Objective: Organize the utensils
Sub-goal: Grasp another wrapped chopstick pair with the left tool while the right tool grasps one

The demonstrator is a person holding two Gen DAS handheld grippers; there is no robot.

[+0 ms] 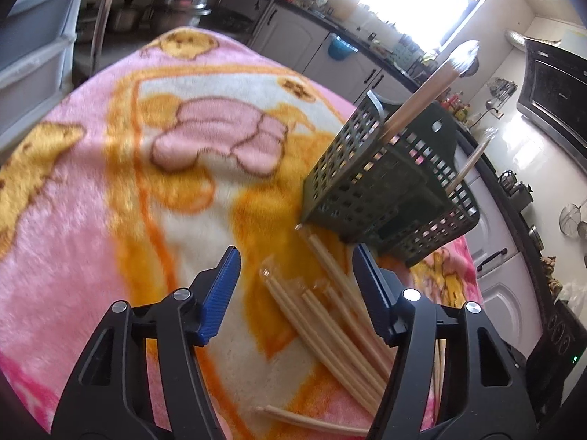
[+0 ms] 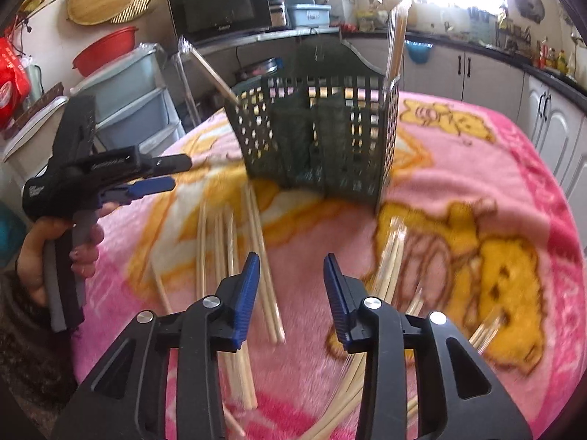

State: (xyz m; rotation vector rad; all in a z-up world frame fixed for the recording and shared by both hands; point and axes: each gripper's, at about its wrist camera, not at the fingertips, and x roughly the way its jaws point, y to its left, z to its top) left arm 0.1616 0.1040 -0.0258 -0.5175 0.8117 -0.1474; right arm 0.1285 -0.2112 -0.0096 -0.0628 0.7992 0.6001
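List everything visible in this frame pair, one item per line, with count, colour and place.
Loose chopsticks: many, exact count unclear, pale wood, lying on the blanket in front of the basket.
Standing chopsticks: at least two, pale, upright or leaning in the basket.
Utensil basket: one, dark green, perforated, upright on the blanket.
Blanket: one, pink with yellow cartoon print, covering the table.
Microwave: one, black, on the counter behind.
Basin: one, red, on the drawers.
Left gripper: black, blue pads, open above the chopsticks.
Right gripper: same colours, open, empty.
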